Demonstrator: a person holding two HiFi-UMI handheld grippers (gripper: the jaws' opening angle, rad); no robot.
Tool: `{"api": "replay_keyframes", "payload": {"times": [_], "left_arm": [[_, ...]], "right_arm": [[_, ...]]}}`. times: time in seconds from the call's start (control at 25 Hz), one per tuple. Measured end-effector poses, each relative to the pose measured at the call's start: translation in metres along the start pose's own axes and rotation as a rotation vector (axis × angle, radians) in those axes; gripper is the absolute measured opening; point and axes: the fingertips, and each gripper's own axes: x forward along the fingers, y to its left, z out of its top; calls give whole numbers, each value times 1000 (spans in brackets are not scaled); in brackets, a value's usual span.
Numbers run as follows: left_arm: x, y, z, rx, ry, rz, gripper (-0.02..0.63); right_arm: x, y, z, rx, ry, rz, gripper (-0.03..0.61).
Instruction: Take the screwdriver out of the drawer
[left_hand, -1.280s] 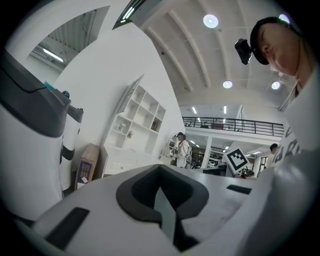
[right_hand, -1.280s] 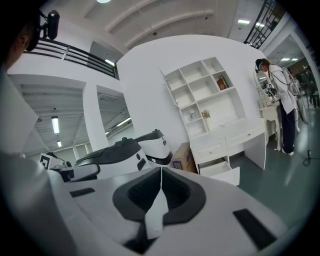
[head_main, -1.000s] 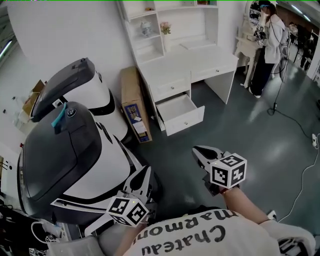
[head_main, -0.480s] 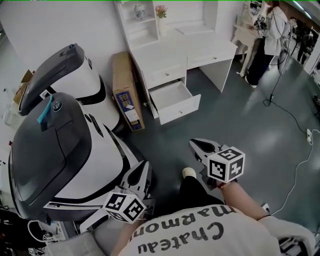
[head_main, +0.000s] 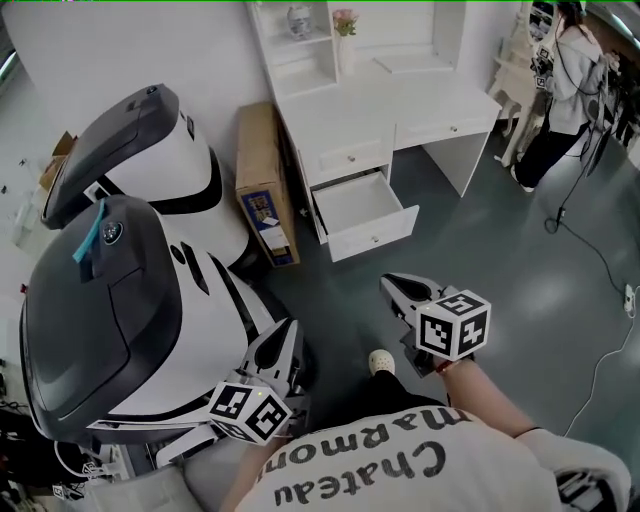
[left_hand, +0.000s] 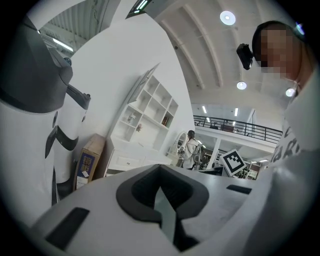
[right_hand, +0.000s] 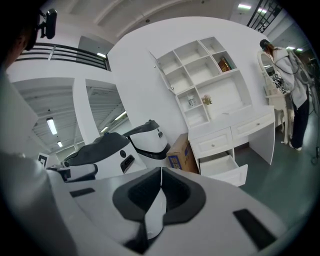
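Hanging empty, left tongs (left_hand: 160, 170) and right tongs (right_hand: 161, 171) are closed.

Shirt (head_main: 372, 466) txt: "Chateau Marmon"

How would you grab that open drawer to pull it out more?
Probably by the small knob in the middle of the drawer front, coming straight at it from the room side: the front is flat, and only the knob sticks out.

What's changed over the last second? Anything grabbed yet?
The person has taken a step: a shoe now shows below the right gripper. Nothing was grabbed. The left gripper and the right stay shut and empty; the drawer stays open.
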Motion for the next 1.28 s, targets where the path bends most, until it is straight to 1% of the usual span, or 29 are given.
{"api": "replay_keyframes", "payload": {"times": [0.2, 0.28, 0.4, 0.76, 0.96, 1.08, 1.28], "left_arm": [[31, 19, 27, -25, -42, 52, 21], [43, 21, 36, -27, -57, 58, 21], [65, 23, 49, -8, -74, 57, 22], [137, 37, 68, 2, -105, 74, 21], [171, 39, 78, 11, -133, 78, 21], [183, 45, 75, 3, -128, 87, 22], [202, 65, 58, -45, -106, 116, 21]], "right_arm": [[26, -20, 42, -24, -10, 35, 29], [33, -29, 60, -37, -25, 45, 29], [43, -41, 86, -55, -52, 60, 29], [83, -95, 123, -81, -34, 78, 29], [98, -120, 155, -109, -60, 91, 29], [109, -132, 157, -107, -47, 92, 29], [124, -153, 135, -85, 14, 81, 29]]}}
